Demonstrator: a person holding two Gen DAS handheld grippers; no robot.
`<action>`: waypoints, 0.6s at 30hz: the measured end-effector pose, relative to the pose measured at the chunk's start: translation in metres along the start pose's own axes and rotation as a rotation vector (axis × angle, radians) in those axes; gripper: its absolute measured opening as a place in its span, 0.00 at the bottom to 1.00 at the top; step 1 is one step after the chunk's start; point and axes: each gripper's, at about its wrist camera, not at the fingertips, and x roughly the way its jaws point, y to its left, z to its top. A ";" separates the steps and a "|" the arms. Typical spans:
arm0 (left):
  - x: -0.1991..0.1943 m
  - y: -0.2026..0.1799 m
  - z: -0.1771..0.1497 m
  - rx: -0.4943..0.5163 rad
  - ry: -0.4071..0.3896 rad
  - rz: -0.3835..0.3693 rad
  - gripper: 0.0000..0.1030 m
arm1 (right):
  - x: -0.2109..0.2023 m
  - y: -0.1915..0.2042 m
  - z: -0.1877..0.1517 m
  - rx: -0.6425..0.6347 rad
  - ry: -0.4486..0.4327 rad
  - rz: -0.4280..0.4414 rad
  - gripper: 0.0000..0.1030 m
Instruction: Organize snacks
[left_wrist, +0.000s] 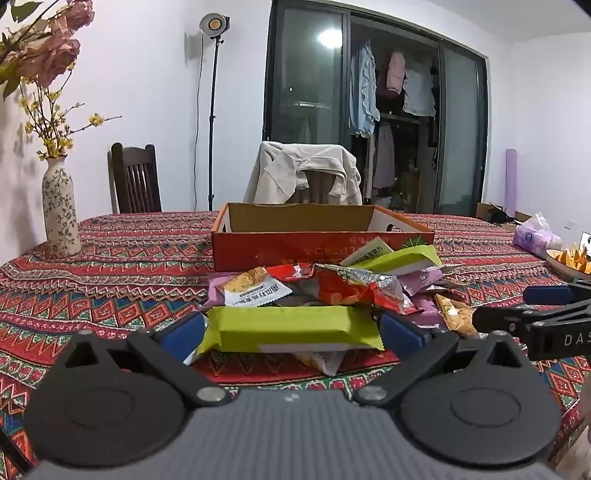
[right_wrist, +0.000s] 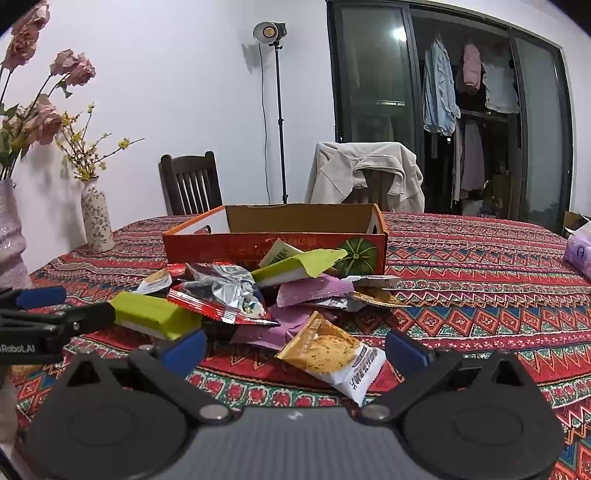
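A pile of snack packs (left_wrist: 343, 288) lies on the patterned tablecloth in front of an open orange cardboard box (left_wrist: 321, 251), also seen in the right wrist view (right_wrist: 221, 247). My left gripper (left_wrist: 291, 332) is open, with a green pack (left_wrist: 291, 328) lying crosswise between its blue pads; its ends reach close to both pads. My right gripper (right_wrist: 295, 350) is open too, and a cookie pack (right_wrist: 328, 354) lies on the cloth between its fingers. Each gripper shows at the edge of the other's view: the right gripper (left_wrist: 517, 306) and the left gripper (right_wrist: 70, 306). A second green pack (right_wrist: 295, 267) leans against the box.
A flowered vase (left_wrist: 59, 210) stands far left on the table, and a larger pink vase (right_wrist: 11, 240) is at the left edge. A purple tissue pack (left_wrist: 535, 234) and a plate of chips (left_wrist: 569, 258) sit at the right. Two chairs stand behind the table.
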 end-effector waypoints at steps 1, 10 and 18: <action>-0.001 0.000 -0.001 0.001 0.003 -0.003 1.00 | 0.000 0.000 0.000 -0.001 -0.001 0.000 1.00; 0.005 -0.004 0.000 0.006 0.011 -0.026 1.00 | 0.004 -0.004 -0.001 0.011 0.004 -0.005 1.00; 0.004 -0.002 0.000 -0.002 0.024 -0.036 1.00 | 0.004 -0.005 -0.004 0.028 0.016 -0.002 1.00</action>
